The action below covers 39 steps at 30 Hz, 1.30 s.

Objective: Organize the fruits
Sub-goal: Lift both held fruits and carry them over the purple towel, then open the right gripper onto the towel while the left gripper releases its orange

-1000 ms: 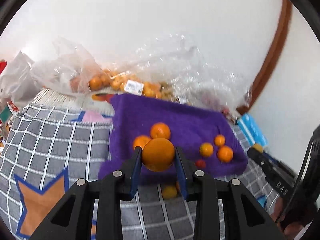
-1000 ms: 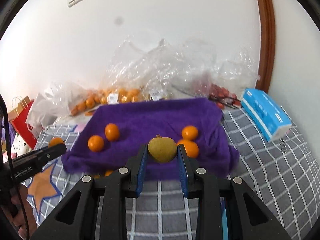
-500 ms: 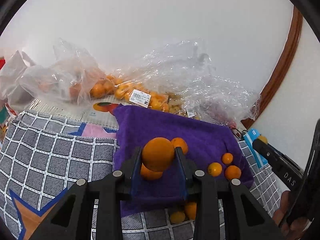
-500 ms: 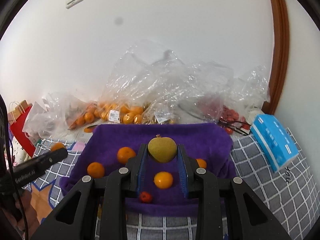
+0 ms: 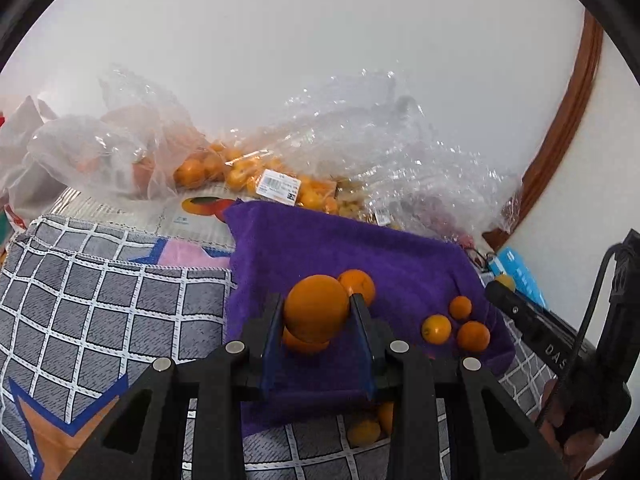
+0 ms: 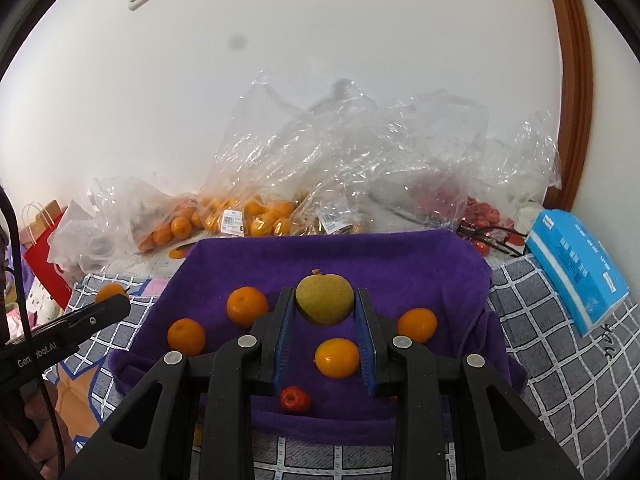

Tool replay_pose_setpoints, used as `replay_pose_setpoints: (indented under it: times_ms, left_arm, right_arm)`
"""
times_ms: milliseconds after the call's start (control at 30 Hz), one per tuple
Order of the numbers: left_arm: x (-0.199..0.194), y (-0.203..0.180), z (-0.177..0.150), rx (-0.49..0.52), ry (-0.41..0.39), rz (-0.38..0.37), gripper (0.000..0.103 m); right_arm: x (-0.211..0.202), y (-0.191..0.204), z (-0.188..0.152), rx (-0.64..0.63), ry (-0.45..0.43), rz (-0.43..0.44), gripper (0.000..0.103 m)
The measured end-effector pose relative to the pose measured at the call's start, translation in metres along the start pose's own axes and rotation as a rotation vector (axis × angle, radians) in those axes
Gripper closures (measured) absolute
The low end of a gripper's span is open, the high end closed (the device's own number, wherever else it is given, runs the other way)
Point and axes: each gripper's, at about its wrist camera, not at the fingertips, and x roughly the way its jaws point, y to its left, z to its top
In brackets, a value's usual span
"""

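My left gripper [image 5: 316, 312] is shut on a large orange [image 5: 316, 306], held above the left part of a purple towel [image 5: 320, 248]. Two more oranges sit just behind and under it, one at the back [image 5: 358, 284]. My right gripper [image 6: 325, 304] is shut on a yellow-green fruit [image 6: 325, 298] over the middle of the same purple towel [image 6: 360, 256]. Several small oranges [image 6: 247, 306] and a small red fruit [image 6: 294, 398] lie on the towel around it. The left gripper's tip with its orange [image 6: 110, 292] shows at the left edge of the right wrist view.
Clear plastic bags of oranges [image 6: 240, 216] and red fruit [image 6: 480, 212] pile against the white wall behind the towel. A blue tissue pack [image 6: 576, 264] lies at the right. The grey checked blanket [image 5: 100, 300] spreads left. Two small fruits [image 5: 364, 432] lie off the towel's front edge.
Both grippers have moved forward over the purple towel with their fruit still held. The bags at the wall now look closer.
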Motion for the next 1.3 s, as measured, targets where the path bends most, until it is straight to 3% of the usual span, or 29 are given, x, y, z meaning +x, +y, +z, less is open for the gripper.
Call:
replay_pose_setpoints:
  times_ms: [267, 567, 767, 933, 1200, 1300]
  left_arm:
    - [0.012, 0.001, -0.008, -0.003, 0.014, -0.036, 0.072]
    - [0.015, 0.014, -0.003, -0.054, 0.002, -0.001, 0.072]
    - [0.011, 0.019, -0.003, -0.083, -0.012, -0.04, 0.072]
    - [0.009, 0.023, -0.005, -0.09, -0.039, -0.051, 0.072]
    - [0.017, 0.006, -0.011, -0.054, -0.003, -0.106, 0.072]
    - [0.017, 0.002, -0.015, -0.038, -0.008, -0.095, 0.072]
  right_arm:
    - [0.01, -0.02, -0.008, 0.059, 0.017, -0.003, 0.074]
    - [0.013, -0.028, -0.012, 0.037, 0.011, -0.052, 0.074]
    - [0.017, -0.03, -0.015, 0.029, 0.017, -0.037, 0.074]
    - [0.018, -0.028, -0.017, 0.019, 0.042, -0.027, 0.074]
    - [0.027, -0.012, -0.021, -0.075, 0.127, -0.031, 0.074]
    - [0.027, -0.008, -0.025, -0.094, 0.141, -0.013, 0.074]
